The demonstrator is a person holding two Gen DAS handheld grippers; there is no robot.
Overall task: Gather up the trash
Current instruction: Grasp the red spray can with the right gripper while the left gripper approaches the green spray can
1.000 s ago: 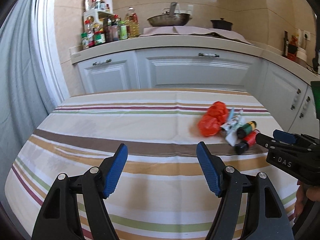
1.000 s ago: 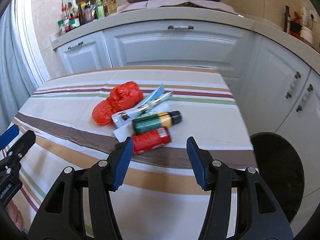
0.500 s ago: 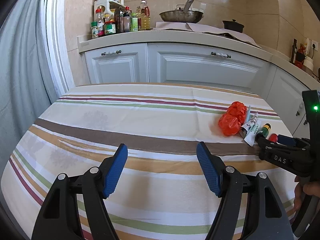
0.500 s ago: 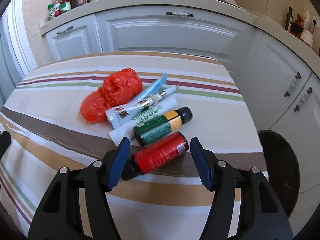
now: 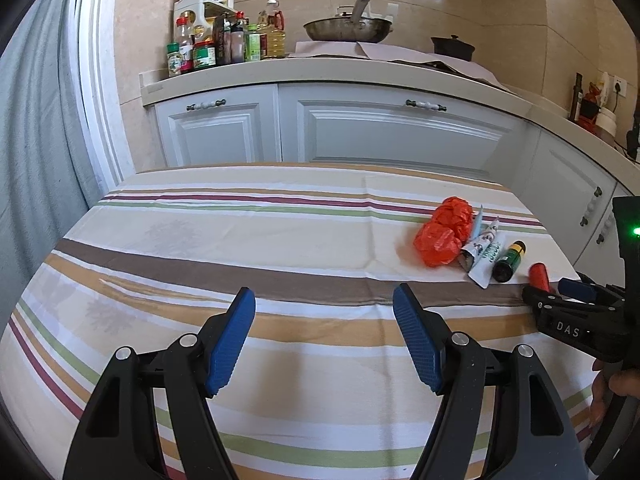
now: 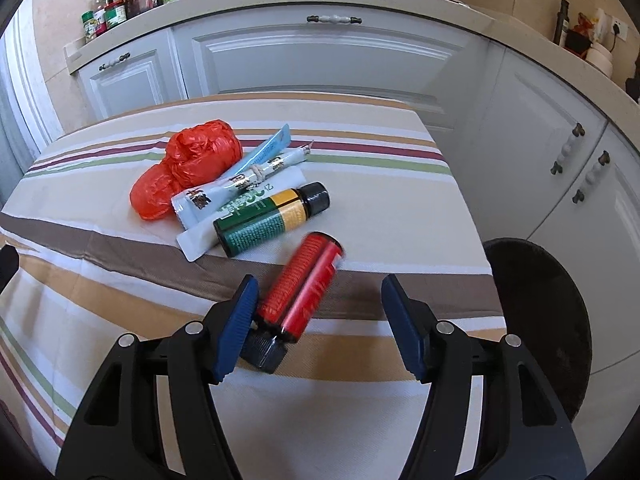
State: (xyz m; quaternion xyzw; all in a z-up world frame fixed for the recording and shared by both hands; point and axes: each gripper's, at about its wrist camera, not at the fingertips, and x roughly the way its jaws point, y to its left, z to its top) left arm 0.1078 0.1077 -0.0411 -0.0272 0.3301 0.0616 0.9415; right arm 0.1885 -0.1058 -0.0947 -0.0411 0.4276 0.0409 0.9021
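Observation:
A pile of trash lies on the striped tablecloth [image 6: 120,280]: a crumpled red plastic bag [image 6: 188,164], a white tube [image 6: 236,188], a green-and-yellow bottle [image 6: 268,220] and a red bottle [image 6: 300,284] with a black cap. My right gripper [image 6: 316,324] is open, its jaws on either side of the red bottle, whose cap end touches the left finger. My left gripper [image 5: 324,340] is open and empty over the table's middle. In the left wrist view the pile lies at the right: the red bag [image 5: 444,232], the green bottle [image 5: 508,260], the red bottle [image 5: 538,276] and the right gripper [image 5: 560,296].
White kitchen cabinets [image 5: 360,124] and a countertop with spice bottles [image 5: 216,44] and a wok [image 5: 346,30] stand behind the table. A dark round bin [image 6: 536,320] stands beside the table's right edge. A grey curtain [image 5: 36,140] hangs at the left.
My right gripper has moved forward over the red bottle, which has turned from lying crosswise to pointing along the fingers, apart from the green bottle. The left gripper stayed open and pulled back slightly.

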